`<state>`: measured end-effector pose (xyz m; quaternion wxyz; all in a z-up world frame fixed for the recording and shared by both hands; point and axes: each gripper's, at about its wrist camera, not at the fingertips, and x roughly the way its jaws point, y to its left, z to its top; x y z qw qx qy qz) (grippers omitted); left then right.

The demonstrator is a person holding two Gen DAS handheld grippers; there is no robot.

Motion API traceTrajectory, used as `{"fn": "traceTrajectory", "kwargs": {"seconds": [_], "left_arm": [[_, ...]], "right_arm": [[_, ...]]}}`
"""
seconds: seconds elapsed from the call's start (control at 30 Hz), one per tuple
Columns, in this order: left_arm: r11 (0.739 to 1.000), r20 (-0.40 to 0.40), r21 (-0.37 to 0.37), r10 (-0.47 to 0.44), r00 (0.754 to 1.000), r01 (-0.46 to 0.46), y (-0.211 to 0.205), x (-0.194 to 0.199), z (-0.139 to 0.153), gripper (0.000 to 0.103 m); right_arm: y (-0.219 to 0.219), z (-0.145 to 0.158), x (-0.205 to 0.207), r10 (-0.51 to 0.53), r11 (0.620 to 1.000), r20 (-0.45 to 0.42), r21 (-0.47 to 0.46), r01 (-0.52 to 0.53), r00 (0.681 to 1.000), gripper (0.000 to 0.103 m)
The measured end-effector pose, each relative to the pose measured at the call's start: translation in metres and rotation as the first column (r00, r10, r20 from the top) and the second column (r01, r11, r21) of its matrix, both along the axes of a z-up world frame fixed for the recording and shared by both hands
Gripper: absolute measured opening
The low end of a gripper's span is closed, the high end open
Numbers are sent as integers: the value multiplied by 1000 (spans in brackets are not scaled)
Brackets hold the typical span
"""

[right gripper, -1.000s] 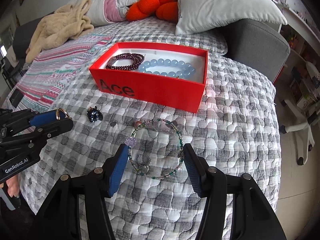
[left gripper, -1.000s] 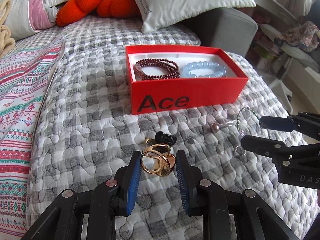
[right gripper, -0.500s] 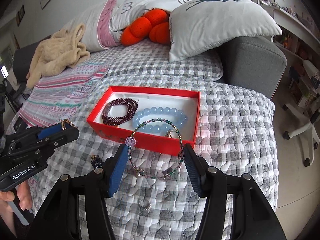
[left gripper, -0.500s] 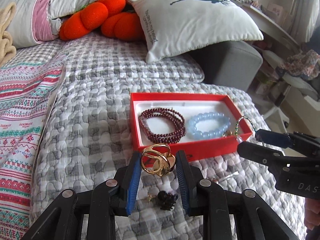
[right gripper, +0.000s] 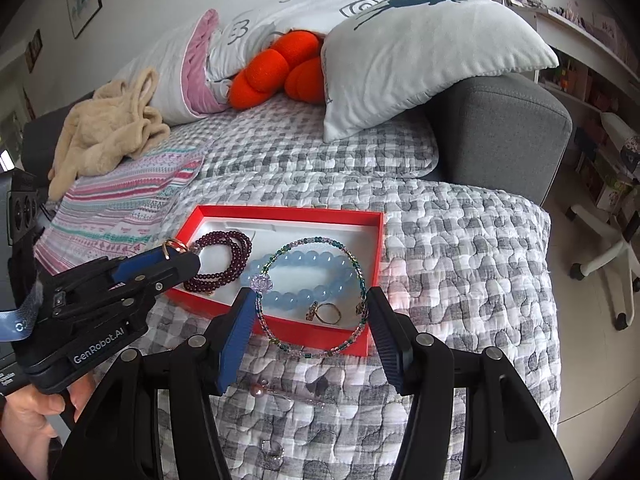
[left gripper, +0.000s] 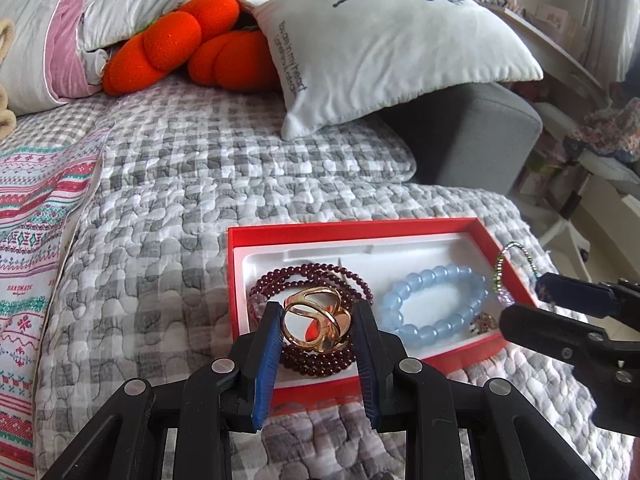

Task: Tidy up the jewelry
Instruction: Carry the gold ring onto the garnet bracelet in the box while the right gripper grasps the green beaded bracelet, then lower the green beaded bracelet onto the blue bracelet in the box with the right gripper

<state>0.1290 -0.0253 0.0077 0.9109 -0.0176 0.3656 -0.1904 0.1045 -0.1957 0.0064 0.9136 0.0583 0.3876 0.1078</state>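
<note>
A red box [left gripper: 436, 225] [right gripper: 280, 213] with a white liner lies on the quilt. In it lie a dark red bead bracelet [left gripper: 316, 270] [right gripper: 224, 256], a pale blue bead bracelet [left gripper: 428, 300] [right gripper: 304, 276] and a small ring [right gripper: 326, 312]. My left gripper [left gripper: 316, 326] [right gripper: 180, 252] is shut on a gold ring [left gripper: 314, 320] above the box's left part. My right gripper [right gripper: 312, 308] [left gripper: 520, 300] is shut on a thin green-and-purple beaded bangle [right gripper: 312, 296] [left gripper: 508, 264], held over the box's right part.
A pearl-headed pin [right gripper: 280, 392] and a small silver ring [right gripper: 272, 450] lie on the grey checked quilt [left gripper: 160, 240] in front of the box. Pillows [left gripper: 380, 40] and an orange plush [left gripper: 180, 44] lie behind. The sofa arm [right gripper: 500, 120] is at right.
Both grippers have lifted from the quilt and moved forward with their pieces, and now hang over the red box.
</note>
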Motion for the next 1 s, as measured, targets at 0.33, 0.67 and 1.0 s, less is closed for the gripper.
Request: {"fn": "traceTrajectory", "kwargs": {"seconds": [0.33,0.67,1.0], "left_arm": [[999,14,31,28,1000,-28,-5,1,-1,46],[995,7,83,59,998,-59,10,-28,9,68],[983,-54,153,115,992,-106,28,-39,-3,80]], "right_arm": [[-7,-2,-2,-12,1000,-8,0,12,1000,60],[1,0,4,-12,1000,-3,-19,12,1000,60],[27,-5,20,7,998,-22,-57,-9,1000,60]]}}
